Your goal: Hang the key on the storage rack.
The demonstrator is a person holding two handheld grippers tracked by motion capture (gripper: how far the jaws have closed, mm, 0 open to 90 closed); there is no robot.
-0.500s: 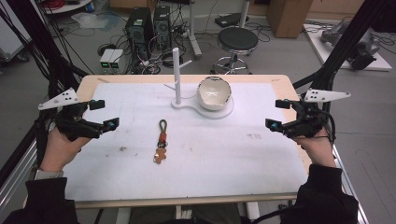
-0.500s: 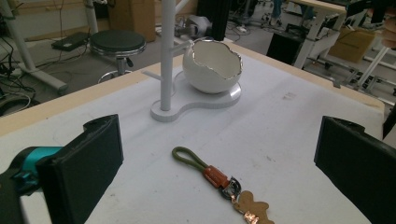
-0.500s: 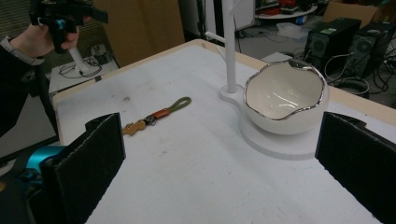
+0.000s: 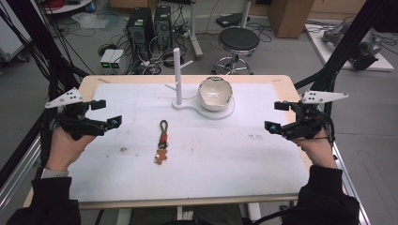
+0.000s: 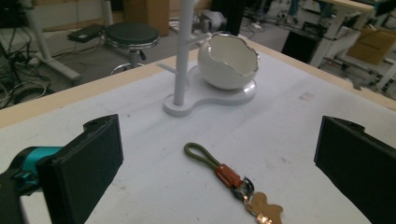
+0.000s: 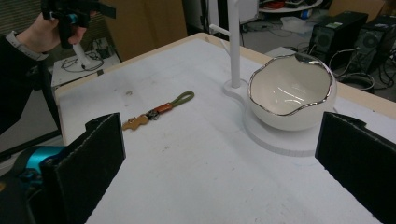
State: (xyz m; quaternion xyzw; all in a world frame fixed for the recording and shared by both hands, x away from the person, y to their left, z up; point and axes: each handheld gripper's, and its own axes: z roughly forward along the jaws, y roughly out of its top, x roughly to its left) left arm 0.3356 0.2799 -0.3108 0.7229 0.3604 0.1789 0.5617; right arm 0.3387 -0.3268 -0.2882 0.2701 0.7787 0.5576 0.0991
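A keychain (image 4: 162, 140) with a green loop, an orange strap and a small brown figure lies flat at the middle of the white table mat (image 4: 225, 154). Behind it stands a white stand (image 4: 177, 77) with a post and side pegs. An eggshell-shaped white bowl (image 4: 215, 93) sits on the stand's base. My left gripper (image 4: 108, 113) hovers open at the left edge, and its view has the keychain (image 5: 229, 177) between and beyond the jaws. At the right edge my right gripper (image 4: 273, 116) is held open and faces the bowl (image 6: 292, 95) and the keychain (image 6: 156, 111). Both hold nothing.
Black frame poles (image 4: 51, 70) rise on both sides of the table. Behind the far wooden edge (image 4: 187, 79) are a round stool (image 4: 238, 41), computer towers (image 4: 149, 23) and floor cables. The other hand with its gripper (image 6: 70, 14) shows far off in the right gripper view.
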